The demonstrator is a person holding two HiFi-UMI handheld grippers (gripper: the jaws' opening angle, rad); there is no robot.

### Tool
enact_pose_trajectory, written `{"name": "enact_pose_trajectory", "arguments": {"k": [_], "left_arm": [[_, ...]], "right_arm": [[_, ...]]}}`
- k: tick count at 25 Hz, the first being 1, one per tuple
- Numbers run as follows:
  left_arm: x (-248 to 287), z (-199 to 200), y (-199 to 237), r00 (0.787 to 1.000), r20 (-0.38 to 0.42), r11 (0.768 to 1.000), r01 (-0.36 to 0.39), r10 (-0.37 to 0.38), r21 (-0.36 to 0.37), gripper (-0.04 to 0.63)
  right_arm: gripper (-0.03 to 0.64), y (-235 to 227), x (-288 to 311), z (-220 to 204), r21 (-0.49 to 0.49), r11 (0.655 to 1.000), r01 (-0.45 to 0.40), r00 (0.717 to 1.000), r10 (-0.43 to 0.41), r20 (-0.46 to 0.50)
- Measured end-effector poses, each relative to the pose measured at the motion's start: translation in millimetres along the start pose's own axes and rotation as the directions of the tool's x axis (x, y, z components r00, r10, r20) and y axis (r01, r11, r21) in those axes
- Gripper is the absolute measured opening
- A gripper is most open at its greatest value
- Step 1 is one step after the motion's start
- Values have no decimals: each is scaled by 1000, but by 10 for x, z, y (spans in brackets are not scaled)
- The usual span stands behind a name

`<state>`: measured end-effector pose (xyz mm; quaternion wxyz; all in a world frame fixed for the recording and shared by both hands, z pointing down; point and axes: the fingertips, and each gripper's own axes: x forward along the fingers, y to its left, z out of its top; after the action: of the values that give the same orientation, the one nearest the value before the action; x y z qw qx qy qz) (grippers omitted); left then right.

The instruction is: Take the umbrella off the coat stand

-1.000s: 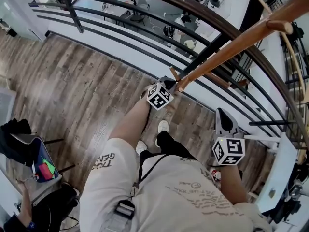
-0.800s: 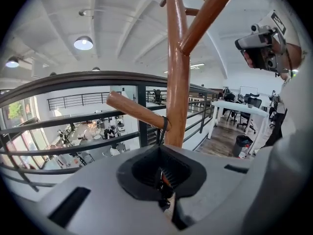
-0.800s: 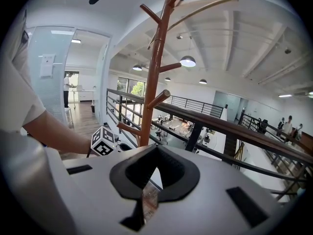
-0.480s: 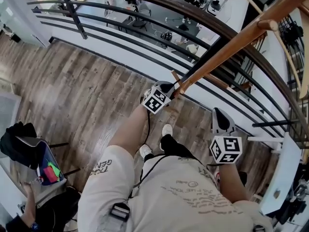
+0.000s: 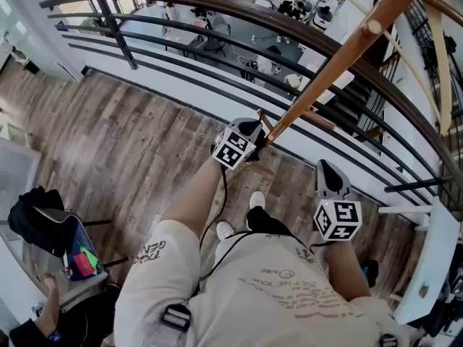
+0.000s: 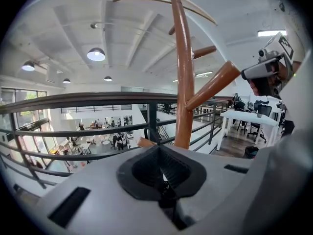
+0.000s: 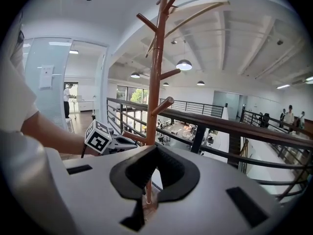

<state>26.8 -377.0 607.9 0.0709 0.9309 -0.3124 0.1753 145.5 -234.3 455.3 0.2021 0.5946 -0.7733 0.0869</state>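
Head view: my left claw (image 5: 252, 127) is still hovering closed at a low peg (image 5: 258, 115) of the coat stand (image 5: 340, 56), barely shifting vs 1 s ago. My right claw (image 5: 327, 169) is hanging back, also closed.

Left gripper view: jaws are meeting, nothing btwn them, and the coat stand is looking bare.

Right gripper view: same, closed & empty.

No umbrella is showing anywhere, so I'm judging the task isn't advancing yet.

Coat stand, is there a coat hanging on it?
No, the right gripper view shows the coat stand with no coat on any peg.
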Motion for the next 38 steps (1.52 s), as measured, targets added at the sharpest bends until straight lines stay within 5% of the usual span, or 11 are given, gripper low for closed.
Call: {"name": "enact_pose_trajectory", "arguments": {"k": [10,27,38], "left_arm": [[-348,135,296,991,20,989,-133,135,-71,3],[-467,292,460,976,34,974,-211,214,-83,3],[-1335,729,316,929,85,931,-353,361,-90,3]], "right_arm": [[2,6,-118,-32,34,999,-17,999,16,30],[2,-136,-134,47,43,999,-22,999,19,51],[2,115,41,160,70,992,-107,989,99,107]]}}
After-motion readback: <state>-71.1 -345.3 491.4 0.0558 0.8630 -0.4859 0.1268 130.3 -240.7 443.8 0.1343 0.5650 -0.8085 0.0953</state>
